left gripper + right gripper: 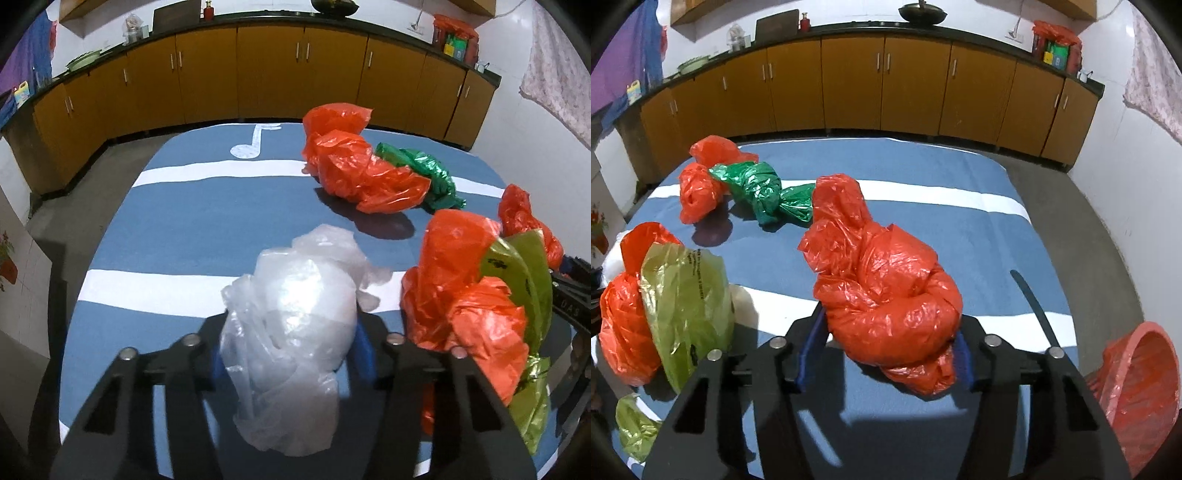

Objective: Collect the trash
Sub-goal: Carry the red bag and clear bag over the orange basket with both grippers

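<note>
Clear bag (pixel 288 332) between fingers (pixel 364 350); orange-green bundle (pixel 476 306) beside.

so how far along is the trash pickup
Nothing visibly binned yet; the red basket beside the table shows only its liner. In hand: the left gripper holds a clear bag, the right gripper a red bag. Left: the red-and-green pile and red-and-yellow pile.
</note>
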The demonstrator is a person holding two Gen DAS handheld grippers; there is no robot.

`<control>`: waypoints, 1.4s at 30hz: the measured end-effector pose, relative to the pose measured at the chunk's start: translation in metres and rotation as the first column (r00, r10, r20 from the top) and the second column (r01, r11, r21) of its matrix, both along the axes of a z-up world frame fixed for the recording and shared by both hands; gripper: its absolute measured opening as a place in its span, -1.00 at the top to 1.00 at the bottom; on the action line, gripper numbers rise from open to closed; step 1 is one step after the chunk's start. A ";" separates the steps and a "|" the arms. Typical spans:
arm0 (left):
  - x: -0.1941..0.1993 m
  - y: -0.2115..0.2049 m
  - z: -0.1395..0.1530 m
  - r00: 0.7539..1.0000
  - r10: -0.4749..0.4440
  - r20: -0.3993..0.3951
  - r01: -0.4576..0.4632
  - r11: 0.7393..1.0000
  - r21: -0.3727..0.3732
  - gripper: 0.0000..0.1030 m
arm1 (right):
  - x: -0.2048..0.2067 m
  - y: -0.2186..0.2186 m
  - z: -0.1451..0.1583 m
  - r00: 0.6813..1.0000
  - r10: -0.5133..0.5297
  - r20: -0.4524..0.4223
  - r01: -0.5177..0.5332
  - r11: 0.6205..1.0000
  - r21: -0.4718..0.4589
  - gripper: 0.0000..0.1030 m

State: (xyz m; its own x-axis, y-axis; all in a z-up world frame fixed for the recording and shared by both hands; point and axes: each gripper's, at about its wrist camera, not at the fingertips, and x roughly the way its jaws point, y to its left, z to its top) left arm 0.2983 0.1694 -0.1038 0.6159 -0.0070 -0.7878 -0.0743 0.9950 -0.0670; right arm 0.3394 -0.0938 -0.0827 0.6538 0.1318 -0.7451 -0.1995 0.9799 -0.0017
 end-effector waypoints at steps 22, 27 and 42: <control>-0.089 -0.046 0.095 0.967 -0.083 0.241 0.096 0.994 -0.045 0.12 | -0.116 -0.075 0.083 0.957 -0.181 0.226 0.157 0.980 0.120 -0.06; -0.108 -0.091 0.113 0.944 -0.174 0.281 0.196 0.979 -0.052 0.12 | -0.146 -0.103 0.095 0.927 -0.266 0.265 0.245 0.963 0.111 -0.06; -0.126 -0.222 0.123 0.866 -0.396 0.304 0.439 0.895 -0.084 0.12 | -0.208 -0.179 0.095 0.824 -0.480 0.301 0.476 0.875 0.094 -0.06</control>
